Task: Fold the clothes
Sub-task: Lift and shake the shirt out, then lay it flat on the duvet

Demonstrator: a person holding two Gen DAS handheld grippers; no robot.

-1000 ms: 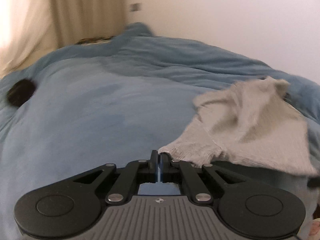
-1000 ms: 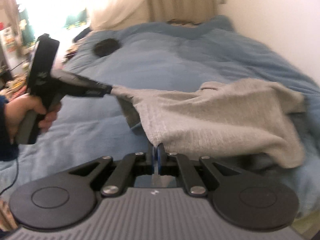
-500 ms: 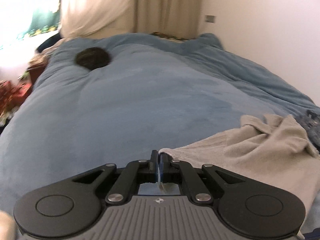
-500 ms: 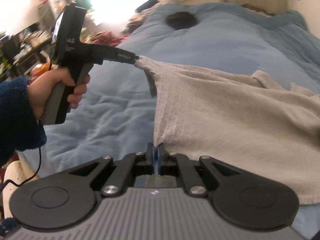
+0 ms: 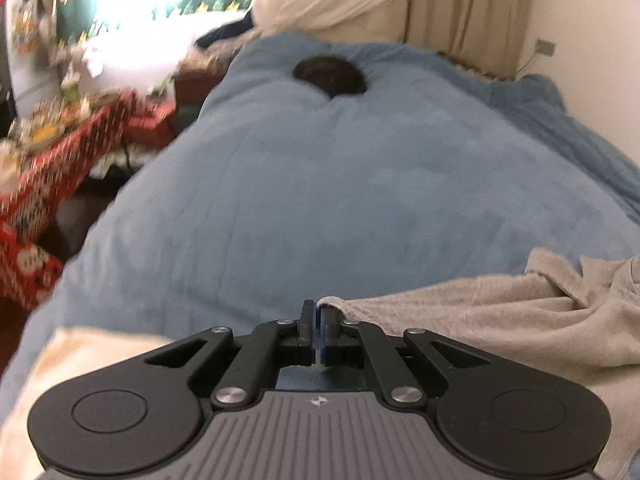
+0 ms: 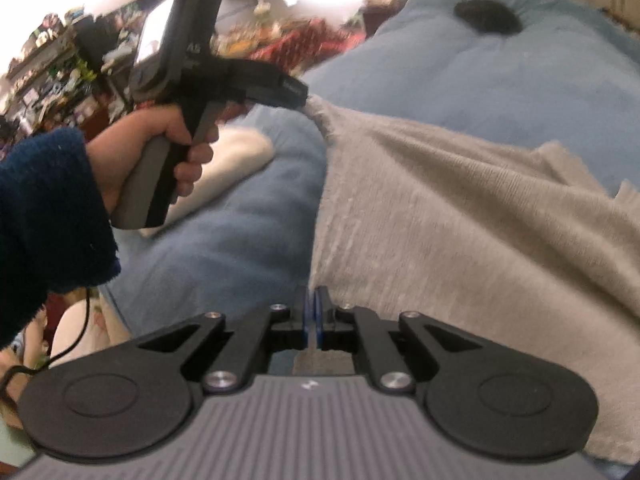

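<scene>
With the grey garment (image 6: 460,220) spread on the blue bed (image 5: 340,200), the left gripper (image 5: 319,312) is clamped on 1 corner while the right gripper (image 6: 311,300), jaws opening around the edge, should release only once the cloth lies flat.

I count one grey knitted garment (image 6: 460,216), one blue fleece blanket (image 5: 320,184), one round black furry object (image 5: 330,76) at twelve o'clock, two black two-finger grippers, left (image 5: 318,312) and right (image 6: 311,300).
</scene>
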